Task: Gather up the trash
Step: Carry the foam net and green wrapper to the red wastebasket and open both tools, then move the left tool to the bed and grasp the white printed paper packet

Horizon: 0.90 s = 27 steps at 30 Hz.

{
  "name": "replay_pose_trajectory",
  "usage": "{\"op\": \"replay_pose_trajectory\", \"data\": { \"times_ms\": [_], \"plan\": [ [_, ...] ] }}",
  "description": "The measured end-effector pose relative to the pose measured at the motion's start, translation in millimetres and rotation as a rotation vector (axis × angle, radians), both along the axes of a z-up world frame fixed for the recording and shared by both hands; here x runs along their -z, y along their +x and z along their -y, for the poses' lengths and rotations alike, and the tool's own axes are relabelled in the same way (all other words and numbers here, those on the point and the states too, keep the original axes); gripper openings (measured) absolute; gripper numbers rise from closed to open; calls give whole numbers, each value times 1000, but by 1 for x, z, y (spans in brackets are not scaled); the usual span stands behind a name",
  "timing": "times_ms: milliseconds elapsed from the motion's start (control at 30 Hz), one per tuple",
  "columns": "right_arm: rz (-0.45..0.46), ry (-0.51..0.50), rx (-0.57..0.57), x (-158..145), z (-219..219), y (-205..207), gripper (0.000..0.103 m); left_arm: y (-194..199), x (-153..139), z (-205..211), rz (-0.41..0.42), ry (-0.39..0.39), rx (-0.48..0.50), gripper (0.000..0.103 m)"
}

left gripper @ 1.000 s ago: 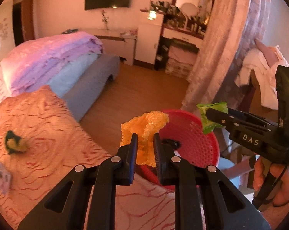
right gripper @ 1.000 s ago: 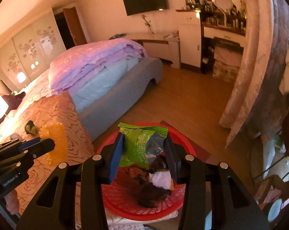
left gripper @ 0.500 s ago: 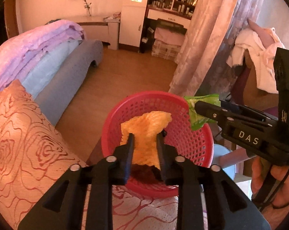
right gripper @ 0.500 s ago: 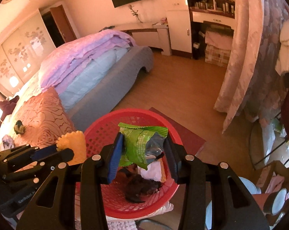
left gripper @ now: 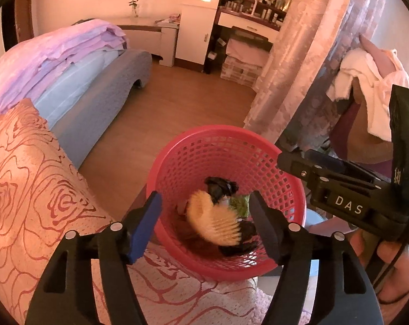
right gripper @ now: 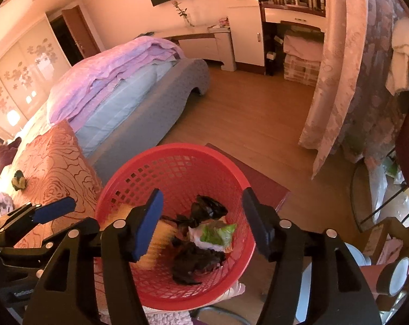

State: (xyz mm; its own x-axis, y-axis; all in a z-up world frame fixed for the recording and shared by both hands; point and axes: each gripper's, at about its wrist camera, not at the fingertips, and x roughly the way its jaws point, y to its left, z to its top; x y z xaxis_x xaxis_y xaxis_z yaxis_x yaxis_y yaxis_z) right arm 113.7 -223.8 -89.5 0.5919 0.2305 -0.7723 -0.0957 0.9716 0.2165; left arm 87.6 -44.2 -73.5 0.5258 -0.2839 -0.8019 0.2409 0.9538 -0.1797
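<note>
Jaws of our left gripper just opened, nothing clamped; yellow wrapper blurred below, inside red basket. Jaws of our right gripper also just opened, empty; green wrapper lies in basket on dark scraps. Farther: rose-patterned pillow, small dark-and-yellow scrap on it, bed beyond.

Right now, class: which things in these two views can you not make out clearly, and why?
- Yellow wrapper: left wrist view, motion-blurred; right wrist view, partly behind a finger.
- Dark scraps in the red basket: too crumpled to identify.
- Small object on the pillow: too small.
- Basket's base: hidden by bedding.
</note>
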Motion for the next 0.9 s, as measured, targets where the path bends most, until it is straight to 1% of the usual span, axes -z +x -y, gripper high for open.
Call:
{"op": "replay_pose_trajectory", "data": {
  "times_ms": [167, 367, 467, 533, 700, 900],
  "plan": [
    [12, -1, 6, -4, -2, 0, 59, -4, -3, -3, 3, -2, -7, 67],
    [23, 2, -6, -6, -6, -3, 59, -14, -14, -14, 43, 13, -48, 69],
    [32, 4, -18, -8, -8, -6, 59, -18, -18, -20, 47, 6, -72, 71],
    [37, 6, -25, -10, -11, -8, 61, -23, -21, -25, 50, -8, -91, 71],
    [68, 8, -41, -18, -18, -15, 64, -33, -28, -34, 74, 2, -115, 72],
    [94, 15, -71, -27, -31, -24, 66, -43, -34, -45, 80, -13, -153, 73]
  ]
}}
